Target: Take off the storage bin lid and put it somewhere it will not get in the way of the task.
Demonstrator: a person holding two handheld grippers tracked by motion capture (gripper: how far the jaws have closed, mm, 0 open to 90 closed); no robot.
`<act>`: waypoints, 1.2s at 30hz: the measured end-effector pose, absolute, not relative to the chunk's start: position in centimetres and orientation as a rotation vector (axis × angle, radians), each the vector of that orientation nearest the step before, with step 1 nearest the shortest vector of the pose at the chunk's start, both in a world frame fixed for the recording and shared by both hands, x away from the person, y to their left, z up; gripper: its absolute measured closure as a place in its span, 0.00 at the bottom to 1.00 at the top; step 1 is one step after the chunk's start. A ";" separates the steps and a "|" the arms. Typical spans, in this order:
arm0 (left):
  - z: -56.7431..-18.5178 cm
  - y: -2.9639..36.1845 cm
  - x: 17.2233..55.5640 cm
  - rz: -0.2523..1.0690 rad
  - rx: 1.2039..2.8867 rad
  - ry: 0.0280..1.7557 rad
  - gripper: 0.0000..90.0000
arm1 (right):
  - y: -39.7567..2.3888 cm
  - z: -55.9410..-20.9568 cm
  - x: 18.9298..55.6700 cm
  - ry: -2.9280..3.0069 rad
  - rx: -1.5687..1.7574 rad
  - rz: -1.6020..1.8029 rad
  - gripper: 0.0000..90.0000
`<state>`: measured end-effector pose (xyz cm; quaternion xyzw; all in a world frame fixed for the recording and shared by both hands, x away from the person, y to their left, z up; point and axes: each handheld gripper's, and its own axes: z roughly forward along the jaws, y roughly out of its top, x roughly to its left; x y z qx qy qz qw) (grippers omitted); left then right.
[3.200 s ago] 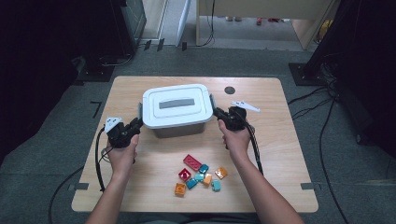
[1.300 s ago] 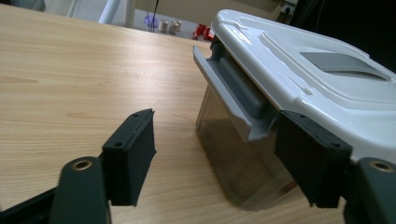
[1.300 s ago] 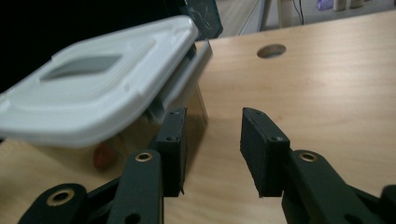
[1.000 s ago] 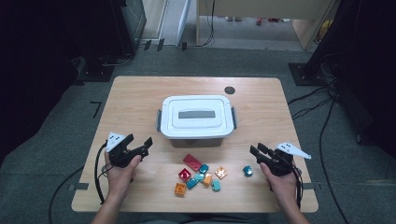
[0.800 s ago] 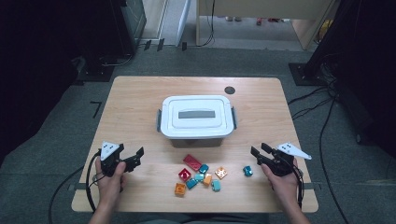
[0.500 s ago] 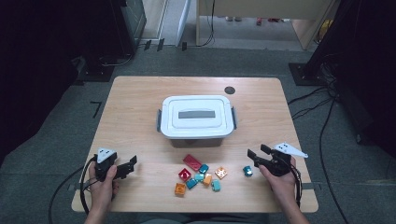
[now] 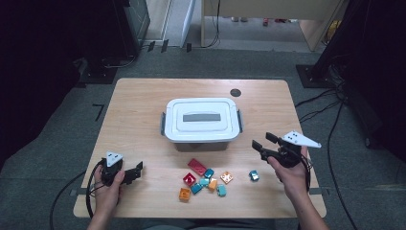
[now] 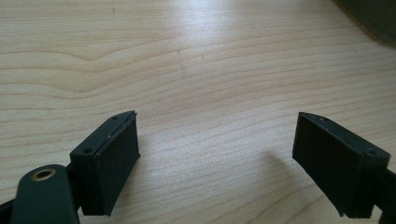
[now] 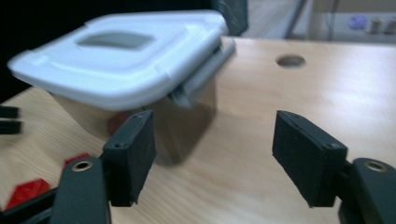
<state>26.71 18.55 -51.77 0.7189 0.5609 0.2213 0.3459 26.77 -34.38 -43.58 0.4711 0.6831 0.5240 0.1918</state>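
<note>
A clear box with a white lid [image 7: 201, 117] stands shut at the table's middle, and it looms ahead-left in the right gripper view [image 9: 116, 46]. Several small bricks [image 7: 205, 178], red, teal and orange, lie in a cluster in front of it. One teal brick [image 7: 253, 176] lies apart to their right. My right gripper [image 7: 262, 140] hovers above and right of that brick. Its jaws have just been opening, and nothing is between them [image 9: 215, 158]. My left gripper [image 7: 135, 172] stands open low over bare wood near the front left [image 8: 217, 168].
A round hole [image 7: 235, 92] sits in the tabletop behind the box to the right. The wooden table [image 7: 134, 120] has bare wood on both sides of the box. Cables and dark equipment surround it on the floor.
The right gripper has let go of the lone teal brick and lifted toward the box. The left gripper slid back toward the table's front edge and sank.
</note>
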 end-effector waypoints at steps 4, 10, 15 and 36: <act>-51.8 18.5 26.7 0.575 1.873 1.449 0.16 | -33.5 -41.4 28.5 1.952 1.241 1.483 0.39; -51.8 18.6 26.7 0.569 1.872 1.443 0.16 | -31.6 -39.5 31.7 2.050 1.114 1.568 0.48; -51.8 18.5 26.7 0.578 1.886 1.437 0.16 | -29.6 -38.2 34.0 2.116 0.989 1.574 0.53; -51.8 18.5 26.7 0.571 1.889 1.429 0.16 | -21.9 -38.4 40.5 2.557 0.444 1.431 0.62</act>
